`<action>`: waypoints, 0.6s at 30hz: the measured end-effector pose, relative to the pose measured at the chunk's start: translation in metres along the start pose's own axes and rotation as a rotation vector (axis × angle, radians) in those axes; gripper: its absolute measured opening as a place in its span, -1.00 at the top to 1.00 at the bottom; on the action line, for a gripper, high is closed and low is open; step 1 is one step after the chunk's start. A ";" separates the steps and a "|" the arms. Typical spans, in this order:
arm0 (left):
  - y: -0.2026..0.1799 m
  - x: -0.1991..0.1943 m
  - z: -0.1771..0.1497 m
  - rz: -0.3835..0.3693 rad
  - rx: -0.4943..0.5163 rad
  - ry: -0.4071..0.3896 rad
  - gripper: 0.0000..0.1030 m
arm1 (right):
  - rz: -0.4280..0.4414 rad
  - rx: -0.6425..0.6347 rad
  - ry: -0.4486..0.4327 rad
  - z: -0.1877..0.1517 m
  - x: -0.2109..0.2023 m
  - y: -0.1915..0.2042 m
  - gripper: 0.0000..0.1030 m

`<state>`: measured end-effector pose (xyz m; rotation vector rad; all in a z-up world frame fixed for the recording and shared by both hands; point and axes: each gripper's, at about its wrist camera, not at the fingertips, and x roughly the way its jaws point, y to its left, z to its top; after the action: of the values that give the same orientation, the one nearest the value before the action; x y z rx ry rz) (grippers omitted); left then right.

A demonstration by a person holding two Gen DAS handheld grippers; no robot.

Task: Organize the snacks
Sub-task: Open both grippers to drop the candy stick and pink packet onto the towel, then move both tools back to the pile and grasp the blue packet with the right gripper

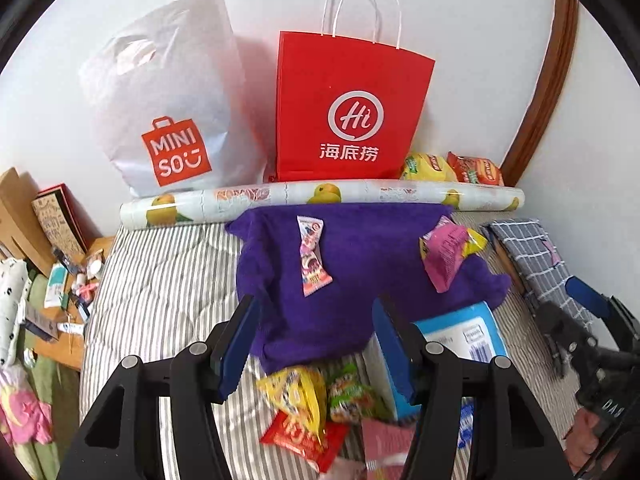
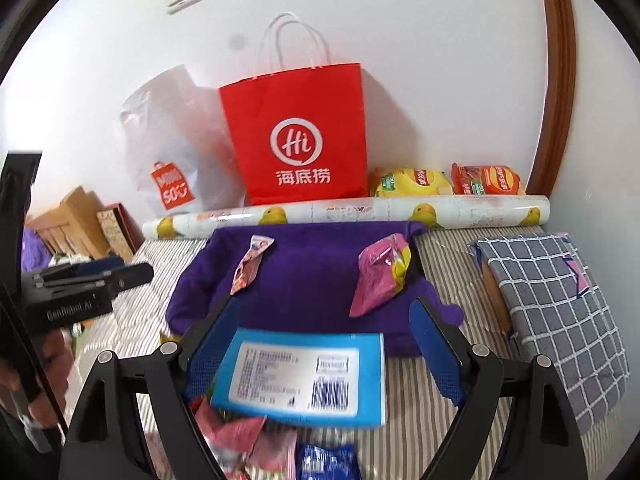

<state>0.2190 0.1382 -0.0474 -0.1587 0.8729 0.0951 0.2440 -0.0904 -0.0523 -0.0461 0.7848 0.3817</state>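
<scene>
Snacks lay scattered on a striped bed (image 1: 160, 280), most of them on or near a purple towel (image 1: 340, 280) spread at its middle. On the towel, a slim pink packet (image 1: 313, 258) lay toward its left side and a pink-and-yellow packet (image 1: 446, 254) at its right edge. Just in front of the towel sat a blue box (image 2: 304, 376), label up, with a heap of small packets (image 1: 312, 408) beside and below it. Behind the towel, a patterned roll (image 1: 320, 198) ran across the bed; beyond the roll a red bag (image 1: 348, 108) and a white bag (image 1: 168, 96) stood against the wall, with a yellow chip bag (image 2: 412, 182) and a red chip bag (image 2: 486, 180) right of the red bag. A checked cloth (image 2: 556, 312) lay right of the towel. The left gripper (image 1: 316, 344) hovered over the towel's front edge, jaws apart and holding nothing. The right gripper (image 2: 324, 344) hovered above the blue box, jaws apart on either side of it, with no clear contact.
</scene>
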 end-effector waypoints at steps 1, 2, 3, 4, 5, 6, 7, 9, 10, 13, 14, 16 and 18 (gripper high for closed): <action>0.001 -0.003 -0.004 -0.001 -0.002 0.000 -0.10 | -0.002 -0.010 -0.003 -0.004 -0.005 0.003 -0.67; 0.001 -0.007 -0.009 0.004 -0.002 -0.001 -0.10 | -0.001 -0.022 -0.006 -0.009 -0.010 0.006 -0.67; 0.001 -0.009 -0.012 0.007 -0.003 -0.002 -0.10 | 0.001 -0.028 -0.006 -0.012 -0.013 0.009 -0.67; 0.002 -0.012 -0.015 0.009 -0.004 -0.003 -0.10 | 0.003 -0.033 -0.002 -0.016 -0.016 0.011 -0.67; 0.003 -0.016 -0.019 0.008 -0.007 -0.005 -0.10 | 0.001 -0.037 0.007 -0.021 -0.019 0.013 -0.67; 0.004 -0.019 -0.023 0.008 -0.010 -0.007 -0.10 | -0.001 -0.038 0.016 -0.024 -0.021 0.014 -0.67; 0.005 -0.021 -0.027 0.010 -0.015 -0.008 -0.10 | -0.003 -0.037 0.031 -0.028 -0.023 0.016 -0.67; 0.008 -0.025 -0.034 0.002 -0.026 -0.005 -0.10 | 0.022 -0.031 0.055 -0.037 -0.024 0.017 -0.67; 0.010 -0.026 -0.037 -0.004 -0.032 -0.002 -0.10 | 0.046 -0.025 0.067 -0.044 -0.024 0.017 -0.67; 0.016 -0.027 -0.049 -0.008 -0.051 0.013 -0.10 | 0.059 -0.029 0.101 -0.061 -0.022 0.018 -0.67; 0.018 -0.027 -0.053 -0.009 -0.056 0.019 -0.10 | 0.047 -0.034 0.111 -0.069 -0.021 0.018 -0.67; 0.023 -0.027 -0.062 -0.015 -0.063 0.025 -0.10 | 0.015 -0.044 0.117 -0.080 -0.018 0.017 -0.66; 0.026 -0.024 -0.071 -0.015 -0.070 0.035 -0.10 | -0.028 -0.057 0.124 -0.093 -0.013 0.014 -0.57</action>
<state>0.1458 0.1507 -0.0762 -0.2332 0.9040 0.1094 0.1673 -0.0989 -0.1078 -0.1354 0.8949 0.3772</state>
